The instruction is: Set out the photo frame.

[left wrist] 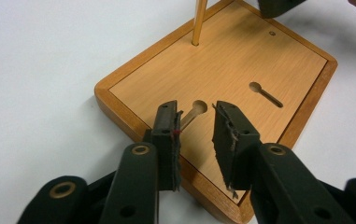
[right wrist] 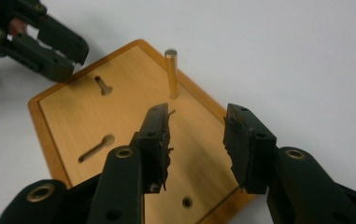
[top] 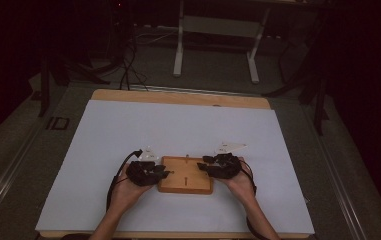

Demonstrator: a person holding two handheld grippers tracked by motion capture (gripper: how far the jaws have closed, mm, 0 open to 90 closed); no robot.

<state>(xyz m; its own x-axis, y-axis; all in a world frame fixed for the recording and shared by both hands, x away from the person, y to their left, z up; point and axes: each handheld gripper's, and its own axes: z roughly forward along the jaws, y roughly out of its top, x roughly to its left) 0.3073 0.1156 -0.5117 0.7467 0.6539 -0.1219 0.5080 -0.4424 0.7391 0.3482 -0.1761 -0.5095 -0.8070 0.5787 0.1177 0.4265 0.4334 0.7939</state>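
Observation:
A wooden board (top: 185, 175) with a raised rim lies on the white sheet near the table's front. It carries an upright metal peg (right wrist: 171, 73) at its far edge and two keyhole slots (left wrist: 265, 94). My left gripper (top: 162, 173) hovers over the board's left edge, open, with nothing between its fingers (left wrist: 166, 135); one slot's round end (left wrist: 199, 107) lies just beyond them. My right gripper (top: 204, 166) is open over the board's right edge, empty, near the peg (left wrist: 198, 21). The left gripper (right wrist: 56, 49) also appears far left in the right gripper view.
The white sheet (top: 178, 125) covers a wooden table (top: 178, 96). A small hole (right wrist: 187, 201) sits in the board near my right gripper. Behind the table stand a white frame (top: 218, 30) and cables on a dark floor.

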